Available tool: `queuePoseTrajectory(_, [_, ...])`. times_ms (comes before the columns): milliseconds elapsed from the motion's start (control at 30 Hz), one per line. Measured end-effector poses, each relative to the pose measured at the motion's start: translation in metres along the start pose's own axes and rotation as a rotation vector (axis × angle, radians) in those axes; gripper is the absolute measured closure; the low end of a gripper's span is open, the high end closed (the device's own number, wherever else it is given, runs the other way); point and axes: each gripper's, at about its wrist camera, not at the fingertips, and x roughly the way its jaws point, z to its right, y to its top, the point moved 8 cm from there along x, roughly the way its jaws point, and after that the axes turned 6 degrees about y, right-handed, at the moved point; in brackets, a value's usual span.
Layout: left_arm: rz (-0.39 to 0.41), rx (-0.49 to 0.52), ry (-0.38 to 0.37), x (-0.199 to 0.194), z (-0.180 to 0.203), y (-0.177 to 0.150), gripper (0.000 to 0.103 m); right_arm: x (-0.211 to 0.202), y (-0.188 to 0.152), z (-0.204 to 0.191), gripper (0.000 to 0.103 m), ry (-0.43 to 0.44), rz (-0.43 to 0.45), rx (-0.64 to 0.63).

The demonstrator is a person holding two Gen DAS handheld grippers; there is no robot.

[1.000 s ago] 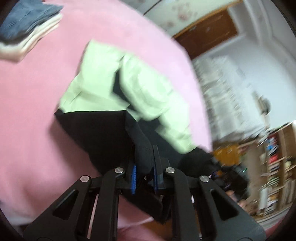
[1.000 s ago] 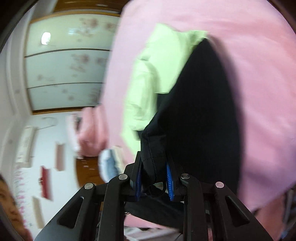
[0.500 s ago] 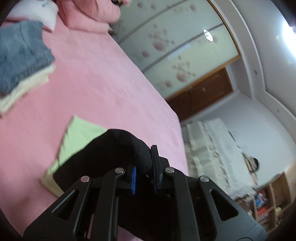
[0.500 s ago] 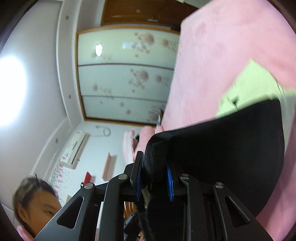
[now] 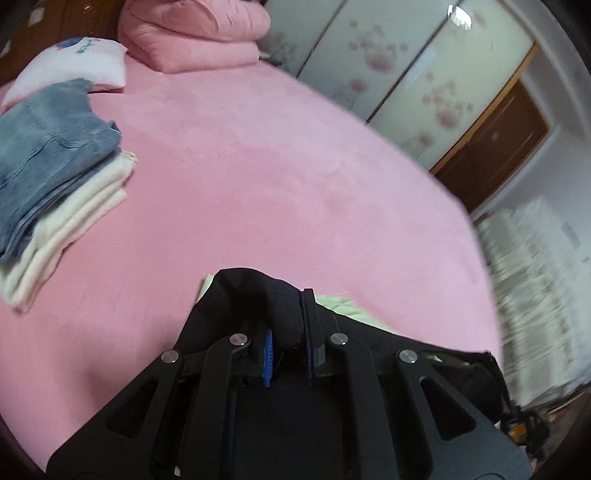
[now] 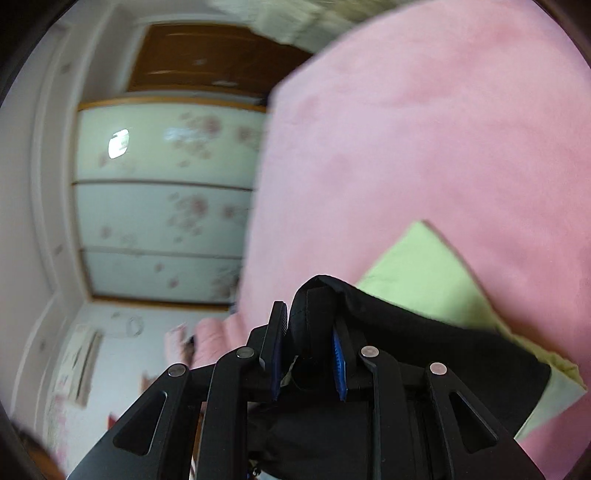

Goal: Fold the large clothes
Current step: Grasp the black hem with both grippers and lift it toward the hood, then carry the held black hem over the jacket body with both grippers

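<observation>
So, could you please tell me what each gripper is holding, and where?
Both hold the black garment: left gripper and right gripper each pinch a bunched edge.

Home bedroom. Wide bed [image 5: 258, 166] under pink fleece cover fills most of view. Pillow [image 5: 74, 62] and folded pink quilt [image 5: 199, 33] at head end. Stack of folded clothes [image 5: 55, 177] on bed (blue denim on top, cream pieces beneath). Sliding wardrobe doors [image 6: 162, 199] with pale floral print along wall. Brown wooden door [image 5: 495, 147] past wardrobe. Wall air conditioner [image 6: 85, 362], blurred.
</observation>
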Motion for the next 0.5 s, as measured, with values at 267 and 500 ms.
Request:
queuePoseTrajectory(267, [-0.039, 0.160, 0.181, 0.045, 0.028, -0.021, 0.049, 0.057, 0.005, 0.016, 0.049, -0.263, 0.061, -0.170])
queuePoseTrajectory(500, [-0.116, 0.405, 0.107, 0.040, 0.072, -0.107, 0.033, 0.071, -0.067, 0.012, 0.070, -0.310, -0.159, -0.492])
